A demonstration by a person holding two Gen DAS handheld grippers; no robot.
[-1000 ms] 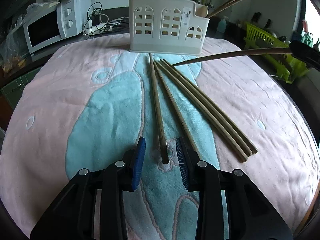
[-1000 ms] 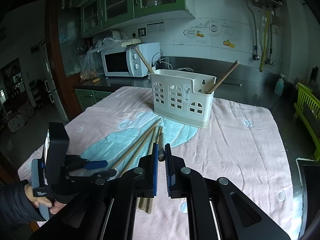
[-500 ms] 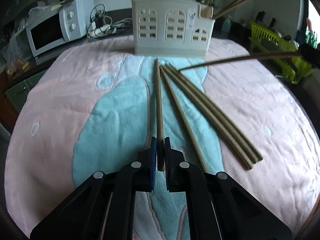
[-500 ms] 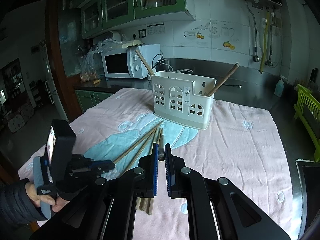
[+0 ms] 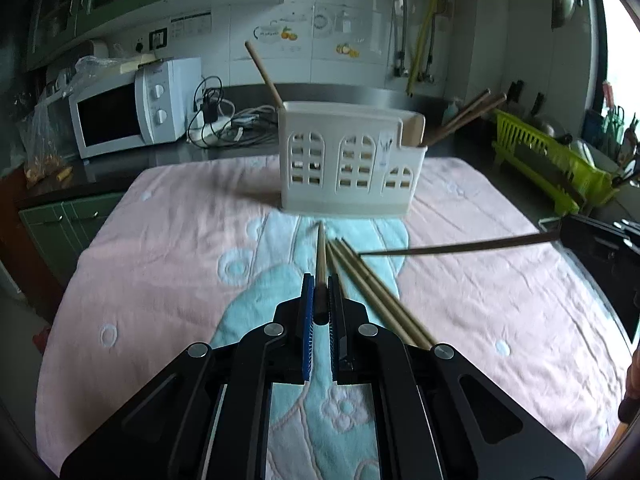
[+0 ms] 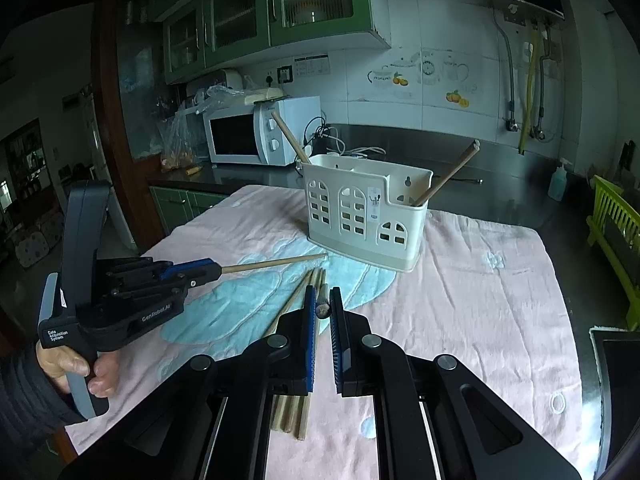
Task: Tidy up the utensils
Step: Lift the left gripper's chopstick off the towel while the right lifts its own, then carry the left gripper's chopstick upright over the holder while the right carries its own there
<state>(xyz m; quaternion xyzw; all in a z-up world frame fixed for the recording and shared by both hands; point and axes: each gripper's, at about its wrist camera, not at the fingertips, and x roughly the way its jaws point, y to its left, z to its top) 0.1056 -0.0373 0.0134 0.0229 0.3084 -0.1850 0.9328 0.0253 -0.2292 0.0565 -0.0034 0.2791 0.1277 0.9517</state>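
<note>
Kitchen surface under a pink-and-turquoise towel (image 6: 480, 312) carries a white plastic utensil caddy (image 6: 360, 216). Left claw (image 5: 319, 300) and right claw (image 6: 324, 308) each clamp one wooden chopstick.

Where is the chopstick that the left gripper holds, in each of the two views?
Left wrist view: the held chopstick is at centre, running up from the left gripper.
Right wrist view: it is left of centre, pointing right from the blue fingers.
Shared landmark: the white utensil holder.

Two close wrist views, shared utensil holder (image 5: 350, 168) ahead
</note>
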